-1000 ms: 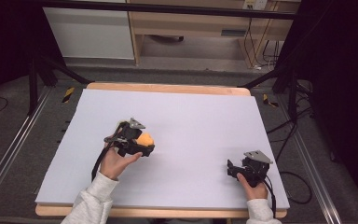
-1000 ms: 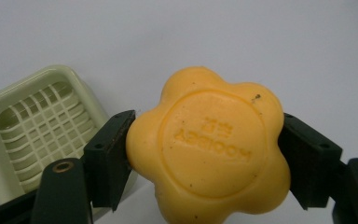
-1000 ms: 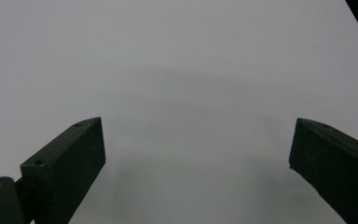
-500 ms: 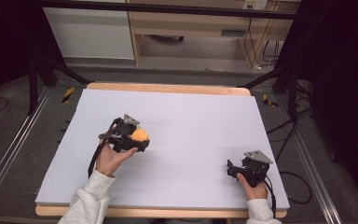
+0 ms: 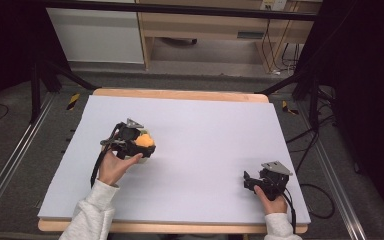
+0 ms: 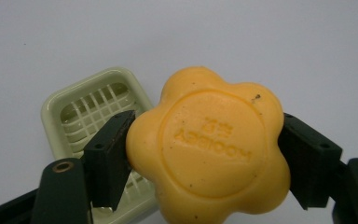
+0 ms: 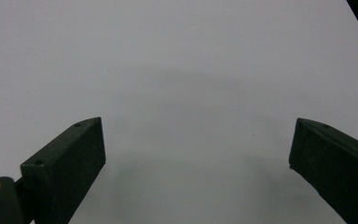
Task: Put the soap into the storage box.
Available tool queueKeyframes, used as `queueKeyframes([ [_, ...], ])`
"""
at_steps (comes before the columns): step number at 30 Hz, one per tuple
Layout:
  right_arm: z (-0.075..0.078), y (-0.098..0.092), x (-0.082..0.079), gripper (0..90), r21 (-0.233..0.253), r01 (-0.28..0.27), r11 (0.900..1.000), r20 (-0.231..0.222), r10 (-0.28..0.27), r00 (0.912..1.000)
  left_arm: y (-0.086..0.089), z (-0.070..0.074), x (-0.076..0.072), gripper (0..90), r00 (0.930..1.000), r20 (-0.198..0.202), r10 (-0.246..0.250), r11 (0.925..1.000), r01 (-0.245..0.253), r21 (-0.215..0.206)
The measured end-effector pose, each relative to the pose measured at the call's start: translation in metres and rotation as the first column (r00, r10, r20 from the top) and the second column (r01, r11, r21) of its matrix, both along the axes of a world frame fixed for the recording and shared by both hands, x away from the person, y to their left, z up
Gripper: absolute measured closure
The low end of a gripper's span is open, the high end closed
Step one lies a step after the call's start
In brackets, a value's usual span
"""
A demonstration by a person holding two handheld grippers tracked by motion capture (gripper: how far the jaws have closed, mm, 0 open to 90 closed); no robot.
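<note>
Two grippers: working over the table [image 5: 205, 125]
Left gripper [image 6: 205, 149]: clamping orange soap [image 6: 212, 144] above green dish [image 6: 91, 109]
Right gripper [image 7: 196, 154]: resting with jaws apart

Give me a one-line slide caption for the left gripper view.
Left gripper clamps a flower-shaped orange soap above a pale green slatted soap dish.

Your bench [image 5: 205, 150] is evenly lit from above, surroundings dark; close up, your soap [image 6: 209, 149] is sharp, shadows soft.
</note>
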State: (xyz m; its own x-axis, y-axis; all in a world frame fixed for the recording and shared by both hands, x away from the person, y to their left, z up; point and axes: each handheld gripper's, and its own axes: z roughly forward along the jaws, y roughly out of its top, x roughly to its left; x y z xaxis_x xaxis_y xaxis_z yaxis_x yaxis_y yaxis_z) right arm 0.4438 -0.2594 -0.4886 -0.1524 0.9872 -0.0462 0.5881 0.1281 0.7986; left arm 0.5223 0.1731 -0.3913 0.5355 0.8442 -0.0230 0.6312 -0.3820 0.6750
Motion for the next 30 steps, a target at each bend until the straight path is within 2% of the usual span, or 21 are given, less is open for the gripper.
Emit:
queueKeyframes([
  [11, 0.0, 0.0, 0.0, 4.1, 0.002, 0.0, 1.0, 0.0, 0.0, 1.0, 0.01, 0.001, 0.009, 26.5, 0.9995, 0.011, 0.031, 0.9994, -0.031, 0.014],
  [30, 0.0, 0.0, 0.0, 4.1, 0.006, -0.001, 1.0, -0.003, 0.001, 1.0, 0.025, -0.014, 0.028, 26.5, 0.9941, -0.007, 0.108, 0.9939, -0.108, 0.023],
])
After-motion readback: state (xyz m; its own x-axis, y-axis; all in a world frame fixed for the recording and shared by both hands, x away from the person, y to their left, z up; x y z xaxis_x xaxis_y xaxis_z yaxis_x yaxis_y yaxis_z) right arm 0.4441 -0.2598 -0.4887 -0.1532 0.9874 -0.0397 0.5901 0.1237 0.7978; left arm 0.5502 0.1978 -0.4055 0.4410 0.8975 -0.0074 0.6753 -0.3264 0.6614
